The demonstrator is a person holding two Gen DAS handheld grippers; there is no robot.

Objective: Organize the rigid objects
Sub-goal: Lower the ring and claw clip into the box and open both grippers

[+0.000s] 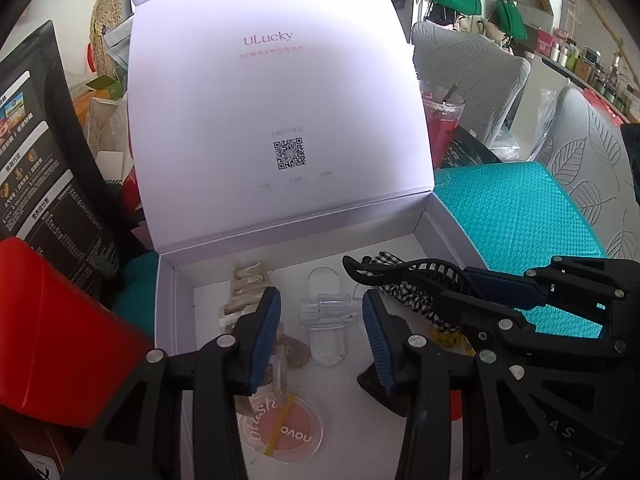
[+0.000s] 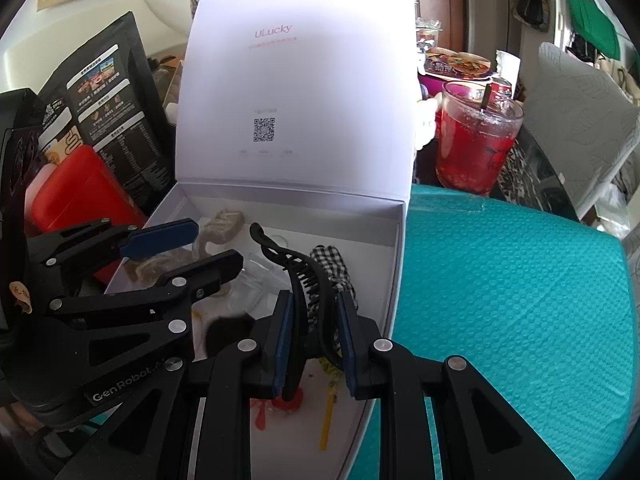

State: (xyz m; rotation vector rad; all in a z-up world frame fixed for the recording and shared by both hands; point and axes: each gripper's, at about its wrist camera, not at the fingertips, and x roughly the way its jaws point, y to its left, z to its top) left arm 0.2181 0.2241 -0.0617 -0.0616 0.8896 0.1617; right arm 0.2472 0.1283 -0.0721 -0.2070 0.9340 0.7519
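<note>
Right wrist view: a black hair clip (image 2: 298, 280) was held between the closed fingers of the right gripper (image 2: 316, 344), over the near right part of the open white box (image 2: 394, 264), just above a checked cloth piece (image 2: 332, 258). Since only its lower end was pinched and its curved top stood free, the clip could have been twisted out of the grip or snagged on the cloth if lowered carelessly. The left gripper (image 1: 320, 336) was held part-open and empty above a clear clip (image 1: 326, 312), which might have been knocked.
</note>
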